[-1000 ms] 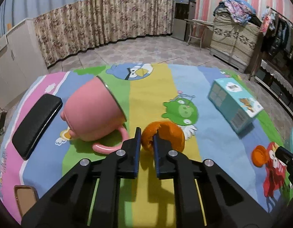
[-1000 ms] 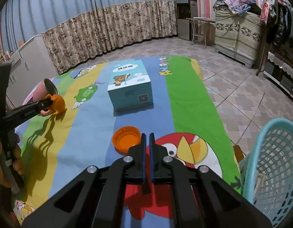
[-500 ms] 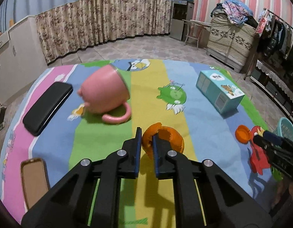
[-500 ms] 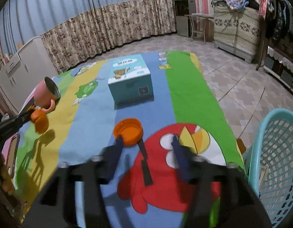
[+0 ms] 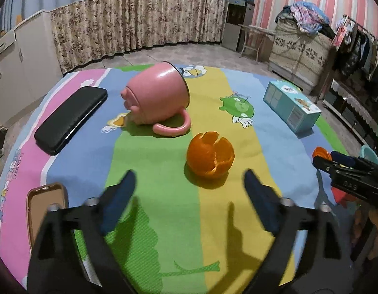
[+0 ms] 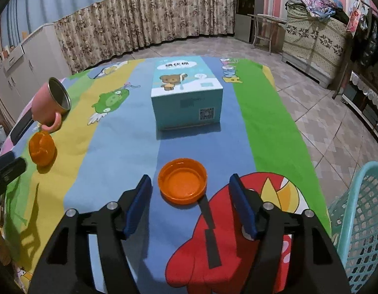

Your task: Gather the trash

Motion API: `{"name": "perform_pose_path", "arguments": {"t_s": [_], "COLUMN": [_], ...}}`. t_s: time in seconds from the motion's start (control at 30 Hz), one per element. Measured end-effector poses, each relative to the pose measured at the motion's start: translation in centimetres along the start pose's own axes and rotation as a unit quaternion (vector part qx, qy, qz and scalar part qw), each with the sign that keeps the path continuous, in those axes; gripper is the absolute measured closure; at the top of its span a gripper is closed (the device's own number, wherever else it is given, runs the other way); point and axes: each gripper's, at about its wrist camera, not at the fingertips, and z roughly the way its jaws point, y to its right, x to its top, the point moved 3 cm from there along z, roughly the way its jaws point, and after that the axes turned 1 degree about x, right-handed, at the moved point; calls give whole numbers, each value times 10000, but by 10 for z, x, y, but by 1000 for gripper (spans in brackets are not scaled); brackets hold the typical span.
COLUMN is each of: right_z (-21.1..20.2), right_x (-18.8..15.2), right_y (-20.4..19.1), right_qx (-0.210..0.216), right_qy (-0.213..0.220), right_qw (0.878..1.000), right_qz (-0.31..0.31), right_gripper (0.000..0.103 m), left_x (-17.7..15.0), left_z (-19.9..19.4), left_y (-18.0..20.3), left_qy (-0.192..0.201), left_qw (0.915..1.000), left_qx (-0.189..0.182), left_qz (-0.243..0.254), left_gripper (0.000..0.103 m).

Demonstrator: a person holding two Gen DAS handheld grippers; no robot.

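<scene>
Right gripper jaws opening, empty; shallow orange plastic lid just ahead, near tabletop's right edge by teal mesh basket. Advance, straddle rim, then clench. Left gripper jaws opening, hollow orange peel lying free mid-tabletop.

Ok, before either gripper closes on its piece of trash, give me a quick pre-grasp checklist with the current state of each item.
1. Left gripper jaws clear of the peeled orange rind: ok, jaws opening, the rind lies ahead of the tips, not between them.
2. Right gripper lined up on the shallow orange plastic lid: ok, jaws opening, the lid sits just ahead of the tips.
3. Tipped pink metal mug clear of the rind: ok, apart.
4. Teal cardboard box clear of the lid: ok.
5. Teal plastic mesh basket within reach: cannot tell, only its edge shows.
</scene>
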Motion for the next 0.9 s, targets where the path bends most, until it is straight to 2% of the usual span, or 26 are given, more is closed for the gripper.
{"name": "perform_pose_path", "arguments": {"t_s": [0.23,0.3,0.37,0.5,0.57,0.6,0.63,0.67,0.7,0.77,0.8,0.83,0.9], "right_z": [1,1,0,-8,-22,-29,-40,-49,-58,-79,-85,-100,-119], "right_x": [1,1,1,-1,-4,-7,-11,-14,-17,-26,-28,-33,-40], "right_y": [0,1,1,3,5,7,11,15,20,33,39,50,66], "right_qx": [-56,-37,28,81,38,25,7,-17,-43,-118,-149,-226,-375], "right_qy": [-38,-24,0,116,216,261,322,367,403,474,499,553,641], "right_qw": [10000,10000,10000,9999,9997,9996,9995,9993,9992,9987,9985,9980,9969], "right_qz": [-29,-2,22,2,-51,-53,-32,1,40,118,142,188,259], "right_gripper": [38,47,63,63,63,63,63,63,63,63,63,63,63], "left_x": [14,18,21,21,21,21,21,20,20,18,18,17,17], "left_z": [26,32,38,42,45,46,47,49,49,48,47,43,36], "left_y": [20,21,22,20,17,17,17,19,20,26,29,33,39], "left_qy": [-81,-78,-90,-121,-184,-212,-254,-302,-324,-347,-345,-314,-314], "left_qw": [9982,9979,9970,9963,9971,9973,9975,9977,9978,9974,9972,9968,9969], "left_qx": [259,299,415,550,480,444,388,275,213,184,169,234,134], "left_qz": [544,577,648,643,566,546,540,539,539,600,635,695,706], "left_gripper": [6,6,6,6,7,14,25,30,40,51,60,61,63]}}
